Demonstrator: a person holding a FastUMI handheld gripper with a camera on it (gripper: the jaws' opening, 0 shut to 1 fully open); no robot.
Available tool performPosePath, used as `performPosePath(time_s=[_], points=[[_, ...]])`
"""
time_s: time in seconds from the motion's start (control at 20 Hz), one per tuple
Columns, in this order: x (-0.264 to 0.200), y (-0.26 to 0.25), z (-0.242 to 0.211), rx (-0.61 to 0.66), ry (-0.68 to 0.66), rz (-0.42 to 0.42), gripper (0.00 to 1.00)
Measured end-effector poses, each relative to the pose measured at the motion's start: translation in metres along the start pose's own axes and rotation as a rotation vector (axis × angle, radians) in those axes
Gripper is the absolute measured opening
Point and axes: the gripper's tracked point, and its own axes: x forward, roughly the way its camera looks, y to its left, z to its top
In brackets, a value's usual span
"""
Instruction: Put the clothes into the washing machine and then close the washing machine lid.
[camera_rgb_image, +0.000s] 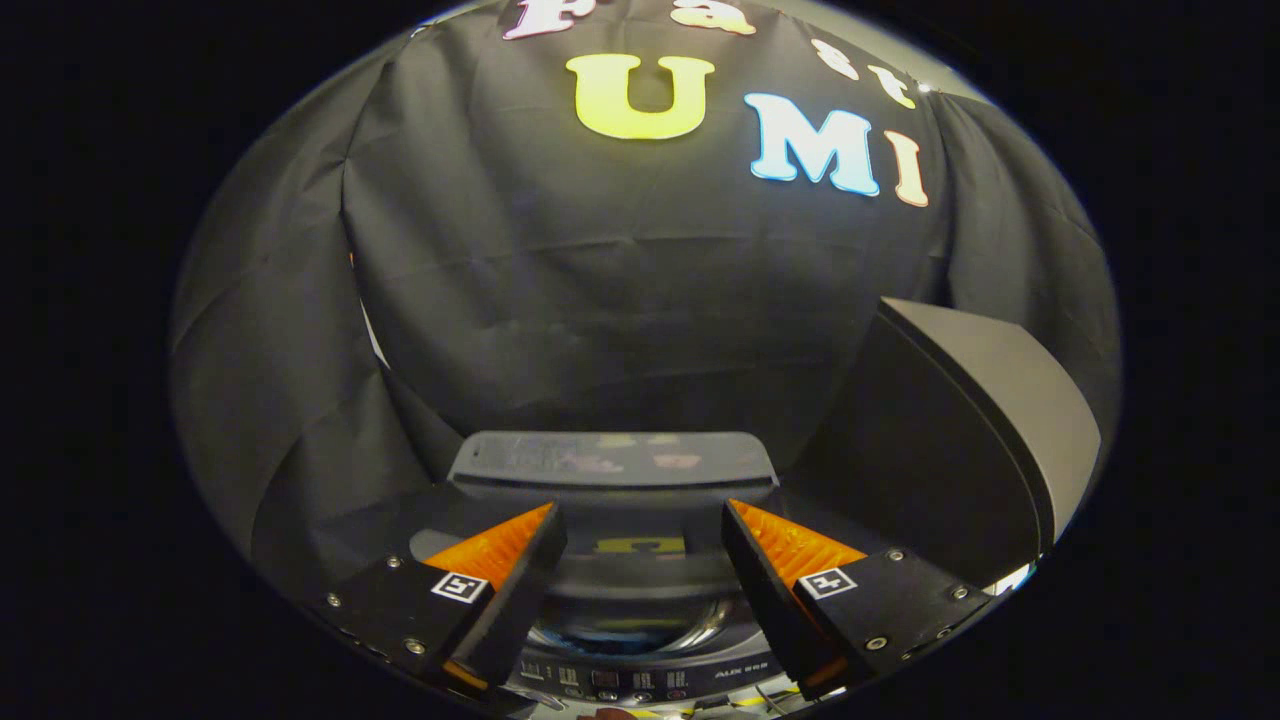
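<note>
Tool (640, 525) open, nothing between fingers. Washing machine (640, 610) below: shiny round steel drum (625, 630), glossy dark lid (612, 458) raised beyond fingertips.

We read "AUX" in small white letters on the dark control strip (640, 682) at the washing machine's near edge; the digits beside it are too small for us to make out.
</note>
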Motion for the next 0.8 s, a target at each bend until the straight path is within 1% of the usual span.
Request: performPosePath(time_s=[0.15, 0.35, 0.5, 0.6, 0.8], points=[[-0.01, -0.001, -0.03, -0.009, 0.026, 0.009, 0.97], [-0.042, -0.016, -0.037, -0.007, -0.011, -0.004, 0.98], [-0.086, -0.035, -0.036, -0.017, -0.076, -0.008, 0.98], [-0.118, -0.051, -0.047, -0.025, -0.105, -0.016, 0.97], [-0.197, -0.078, -0.066, -0.071, -0.203, 0.006, 0.97]])
